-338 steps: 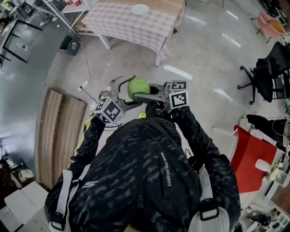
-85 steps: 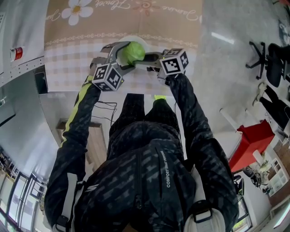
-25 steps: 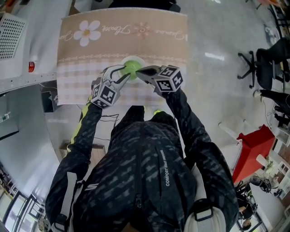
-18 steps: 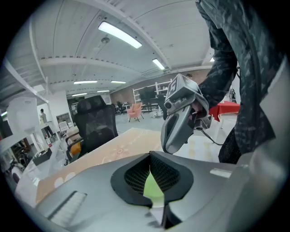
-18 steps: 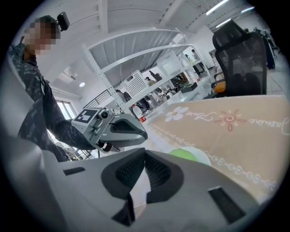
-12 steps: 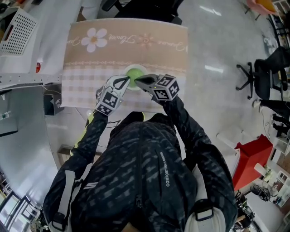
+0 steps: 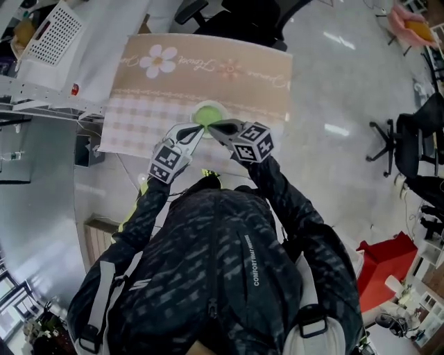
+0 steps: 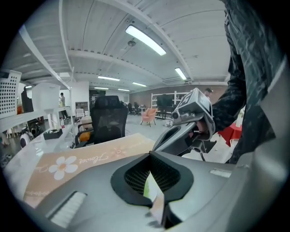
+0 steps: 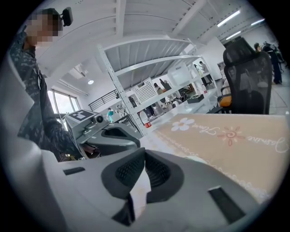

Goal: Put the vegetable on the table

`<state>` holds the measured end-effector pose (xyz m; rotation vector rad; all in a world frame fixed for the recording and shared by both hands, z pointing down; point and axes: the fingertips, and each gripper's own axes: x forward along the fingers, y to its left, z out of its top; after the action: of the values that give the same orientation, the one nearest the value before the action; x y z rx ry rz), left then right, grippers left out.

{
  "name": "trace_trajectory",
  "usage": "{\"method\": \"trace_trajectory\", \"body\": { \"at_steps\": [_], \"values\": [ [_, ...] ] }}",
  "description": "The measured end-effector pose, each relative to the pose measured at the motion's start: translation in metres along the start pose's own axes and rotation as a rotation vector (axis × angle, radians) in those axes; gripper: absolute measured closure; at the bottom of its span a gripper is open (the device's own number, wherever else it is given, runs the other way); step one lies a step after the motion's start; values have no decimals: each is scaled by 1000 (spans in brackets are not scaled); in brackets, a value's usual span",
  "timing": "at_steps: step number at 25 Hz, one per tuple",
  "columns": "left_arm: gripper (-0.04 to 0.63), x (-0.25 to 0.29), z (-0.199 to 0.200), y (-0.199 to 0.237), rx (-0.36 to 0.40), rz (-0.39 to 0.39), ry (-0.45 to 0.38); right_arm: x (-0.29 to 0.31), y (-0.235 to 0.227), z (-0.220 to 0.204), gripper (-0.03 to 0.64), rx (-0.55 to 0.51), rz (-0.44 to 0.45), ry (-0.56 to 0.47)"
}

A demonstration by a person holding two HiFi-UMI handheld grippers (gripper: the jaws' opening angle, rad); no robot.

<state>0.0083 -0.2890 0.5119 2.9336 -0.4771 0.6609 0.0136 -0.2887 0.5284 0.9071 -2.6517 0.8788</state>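
Note:
A round green vegetable [image 7: 207, 113] rests on a white plate [image 7: 220, 107] on the table with the beige flowered cloth [image 7: 208, 66]. Both grippers hover just in front of it, on the person's side. My left gripper [image 7: 196, 130] is shut and holds nothing, and my right gripper [image 7: 213, 127] is also shut and empty, its tips almost meeting the left's. In the left gripper view the shut jaws [image 8: 151, 181] hide most of the table, with the right gripper [image 8: 190, 122] beside them. The right gripper view shows its shut jaws [image 9: 138, 181], the left gripper [image 9: 104, 131] and the cloth [image 9: 226, 136].
A white rack with a perforated basket [image 7: 52, 35] stands at the table's left end. A black office chair [image 7: 229, 14] sits behind the table. More black chairs [image 7: 409, 145] and a red object [image 7: 381, 260] stand on the glossy floor to the right.
The left gripper's jaws, open around the vegetable a second ago, have shut empty. Both grippers have drawn back a little towards the person, and the vegetable stays on the plate.

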Motion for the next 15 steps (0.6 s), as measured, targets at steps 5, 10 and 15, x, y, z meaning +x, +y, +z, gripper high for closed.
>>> {"method": "trace_trajectory", "body": {
  "at_steps": [5,10,15],
  "values": [
    [603,-13,12,-23,-70,66,-66,-22,21,-8,612,-23,44,-6],
    [603,-29,27,-48,-97,144,-107,-45,41,-19,612,-64,79,-3],
    [603,-49,30,-85,-120,219,-134,-72,65,-34,611,-83,127,0]
  ]
}}
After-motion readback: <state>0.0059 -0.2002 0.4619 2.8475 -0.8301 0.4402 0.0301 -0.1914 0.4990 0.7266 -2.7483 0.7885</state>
